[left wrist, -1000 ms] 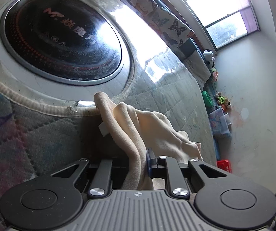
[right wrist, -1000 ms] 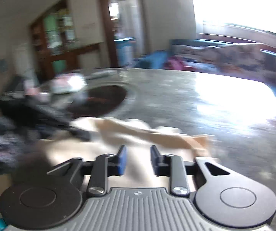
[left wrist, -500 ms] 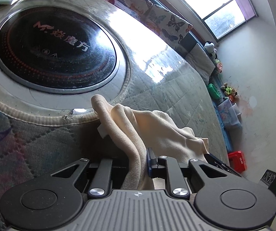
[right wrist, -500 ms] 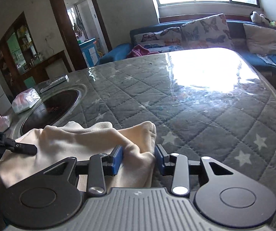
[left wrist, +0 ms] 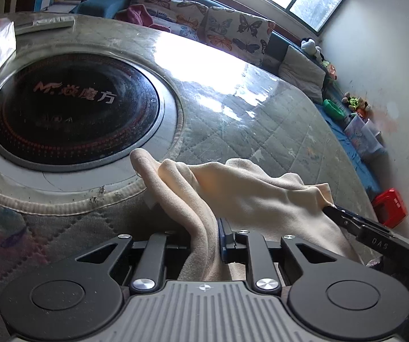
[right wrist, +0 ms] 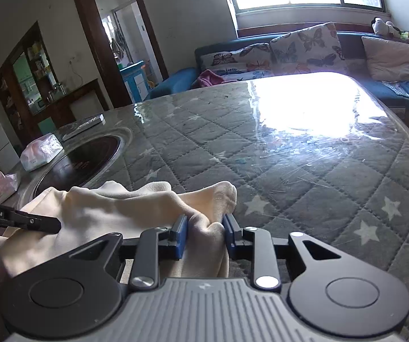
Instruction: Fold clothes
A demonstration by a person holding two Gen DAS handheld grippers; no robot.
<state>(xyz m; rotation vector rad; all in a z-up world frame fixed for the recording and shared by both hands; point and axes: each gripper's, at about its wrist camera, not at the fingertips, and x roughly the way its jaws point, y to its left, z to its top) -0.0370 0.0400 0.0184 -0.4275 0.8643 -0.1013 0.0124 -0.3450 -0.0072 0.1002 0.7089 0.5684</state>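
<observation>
A cream garment (left wrist: 261,196) lies bunched on the quilted table cover near the front edge. My left gripper (left wrist: 206,236) is shut on a thick fold of it at its left end; the fold hides the left pad. In the right wrist view the garment (right wrist: 113,205) stretches leftward to the left gripper's tip (right wrist: 47,225). My right gripper (right wrist: 204,233) has the garment's right corner between its blue pads; its jaws are closing and the pads press on the cloth. From the left wrist camera, the right gripper's tip (left wrist: 344,216) shows at the garment's far right edge.
A round black induction hob (left wrist: 73,105) is set into the table just beyond the garment. A tissue pack (right wrist: 40,155) and a remote (left wrist: 45,22) lie past it. The quilted table cover (right wrist: 290,171) spreads to the right. A sofa (right wrist: 290,48) with cushions runs behind the table.
The right gripper dropped to the garment's right corner and its jaws closed in on it. The left gripper rolled and rose slightly with its fold; the right gripper's tip now shows in its view.
</observation>
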